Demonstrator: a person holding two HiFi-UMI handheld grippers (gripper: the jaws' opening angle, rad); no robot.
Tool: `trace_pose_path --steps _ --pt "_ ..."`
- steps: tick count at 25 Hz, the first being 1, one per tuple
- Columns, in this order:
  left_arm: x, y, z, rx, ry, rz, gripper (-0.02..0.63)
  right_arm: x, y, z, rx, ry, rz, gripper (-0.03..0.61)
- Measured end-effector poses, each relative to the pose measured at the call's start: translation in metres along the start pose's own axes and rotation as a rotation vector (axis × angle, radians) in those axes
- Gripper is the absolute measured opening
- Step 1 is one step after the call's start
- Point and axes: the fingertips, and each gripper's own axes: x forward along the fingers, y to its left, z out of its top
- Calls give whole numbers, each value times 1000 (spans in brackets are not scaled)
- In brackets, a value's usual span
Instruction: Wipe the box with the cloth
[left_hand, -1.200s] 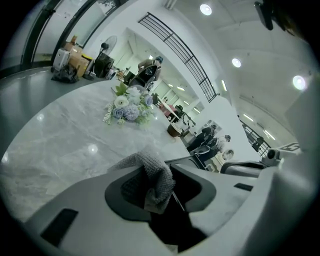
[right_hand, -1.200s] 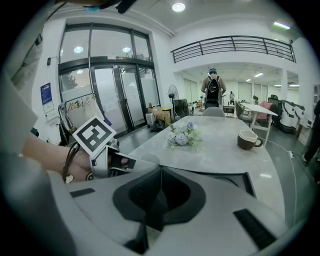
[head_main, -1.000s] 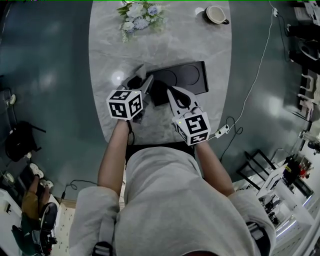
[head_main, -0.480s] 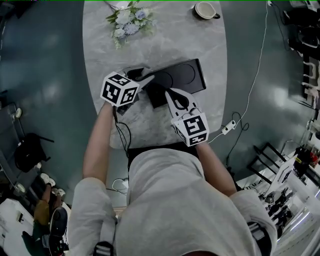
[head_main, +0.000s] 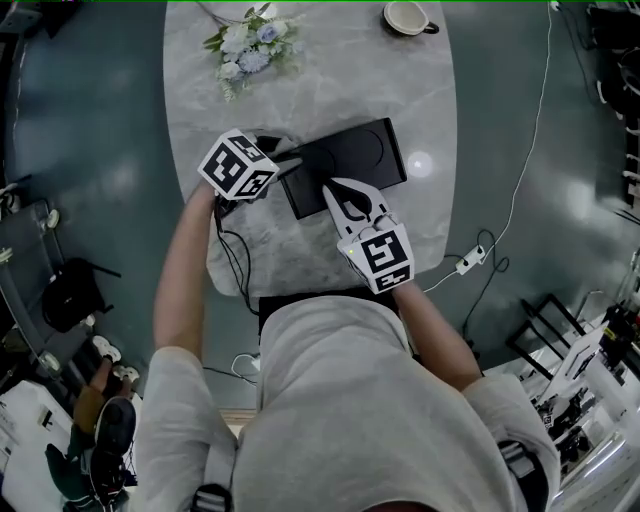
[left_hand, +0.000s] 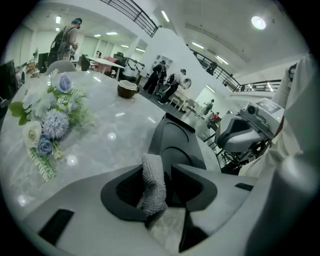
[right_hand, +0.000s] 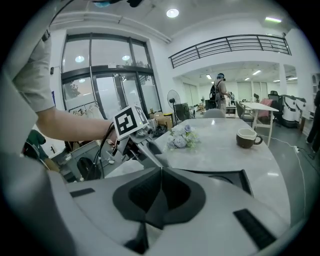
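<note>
Two grippers work at the box (head_main: 355, 155), which lies flat near the middle of the marble table (head_main: 330, 70), close to the person's edge. The left gripper (head_main: 288, 158) is clamped on the cloth (left_hand: 154, 185). A grey, knitted fold of it stands up between the jaws in the left gripper view. The right gripper (head_main: 338, 190) has its jaws pressed together with nothing between them. Its tips are at the near long edge of the box; whether they touch it cannot be told.

Change over the last second: the left gripper has rolled about its own line, so its marker cube shows different faces. It has also slid along the left end of the box toward the far side. The right gripper has kept its place. This probably means that a wiping stroke is under way at the left end while the shut gripper steadies the box, with most of the top face yet to be covered.

Orientation: the box is a flat black slab with its broad face up, bearing two round impressions. Its long axis runs across the table from left to right in the head view, somewhat tilted. The right end lies farther from the person and points toward the side of the cup (head_main: 405, 17). The left end points at the cloth-bearing gripper, on the side of the flowers (head_main: 243, 45).
</note>
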Motion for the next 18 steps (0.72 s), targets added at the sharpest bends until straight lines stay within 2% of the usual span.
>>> trace_pose_path --steps 6,11,18 --pt "14 -2 7 30 88 5 149 -12 -7 -1 -3 -10 62 28" --pt "21 -4 12 72 159 23 149 -16 -23 -2 19 -26 73 28" --pt "24 -6 25 59 188 9 143 -21 -50 -3 42 -42 68 28"
